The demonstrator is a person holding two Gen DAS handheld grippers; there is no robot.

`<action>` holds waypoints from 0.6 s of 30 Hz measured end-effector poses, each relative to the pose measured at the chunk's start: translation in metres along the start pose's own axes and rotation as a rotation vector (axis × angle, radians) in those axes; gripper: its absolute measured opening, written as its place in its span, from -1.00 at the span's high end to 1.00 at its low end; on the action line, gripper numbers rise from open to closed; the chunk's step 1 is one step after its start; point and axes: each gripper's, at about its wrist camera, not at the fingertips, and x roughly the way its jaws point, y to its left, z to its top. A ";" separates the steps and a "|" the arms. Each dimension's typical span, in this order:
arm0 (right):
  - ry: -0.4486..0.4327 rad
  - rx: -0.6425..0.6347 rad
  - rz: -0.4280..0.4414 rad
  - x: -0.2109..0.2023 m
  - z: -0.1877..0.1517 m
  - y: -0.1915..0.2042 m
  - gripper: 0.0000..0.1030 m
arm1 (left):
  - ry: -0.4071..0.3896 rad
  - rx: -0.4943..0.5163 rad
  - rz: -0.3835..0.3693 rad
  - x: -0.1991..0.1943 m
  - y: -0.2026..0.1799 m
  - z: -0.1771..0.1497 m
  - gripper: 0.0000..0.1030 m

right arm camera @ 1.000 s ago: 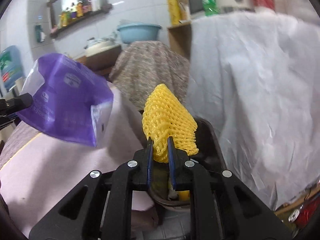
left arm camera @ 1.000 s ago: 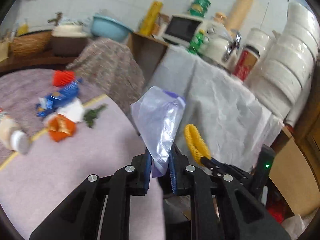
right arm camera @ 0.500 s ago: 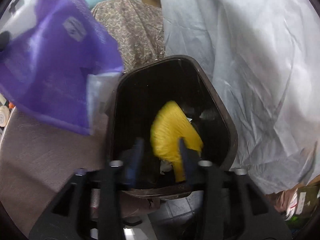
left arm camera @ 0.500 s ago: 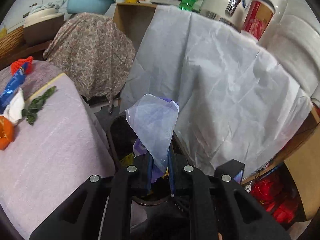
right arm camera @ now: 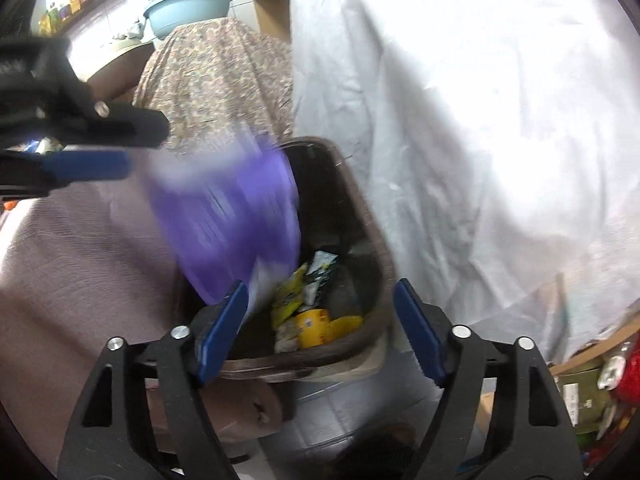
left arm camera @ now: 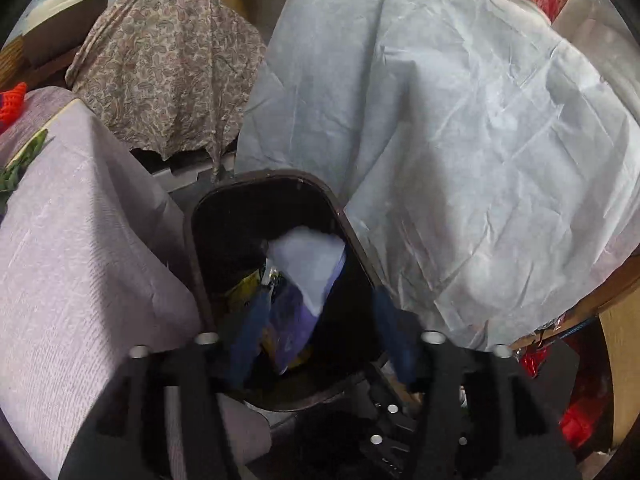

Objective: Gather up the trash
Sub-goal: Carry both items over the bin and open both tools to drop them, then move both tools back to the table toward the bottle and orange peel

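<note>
Trash: a purple bag [right arm camera: 228,220] hangs blurred over the bin's [right arm camera: 372,240] near-left rim, mouth-end up, apparently falling in. Left tongs [left arm camera: 320,328] and right tongs [right arm camera: 320,328] both stand apart, gripping nothing, directly above the bin. Remaining litter [left arm camera: 16,160] lies on the desk [left arm camera: 72,240] left of the bin, nearer the left tongs.

Motion blur smears the purple bag [right arm camera: 228,220] over the bin [right arm camera: 352,208]
</note>
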 end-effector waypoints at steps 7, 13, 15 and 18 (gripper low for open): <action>-0.070 -0.042 -0.028 -0.026 0.009 0.005 -0.54 | -0.108 0.038 -0.006 -0.059 0.009 -0.006 -0.57; -0.129 -0.134 0.071 -0.059 0.020 0.049 -0.65 | -0.216 0.089 0.046 -0.126 0.034 -0.024 -0.77; -0.134 -0.144 0.129 -0.068 0.026 0.066 -0.67 | -0.247 0.088 0.079 -0.147 0.049 -0.031 -0.81; -0.118 -0.159 0.195 -0.078 0.033 0.087 -0.67 | -0.288 0.090 0.138 -0.172 0.070 -0.042 -0.85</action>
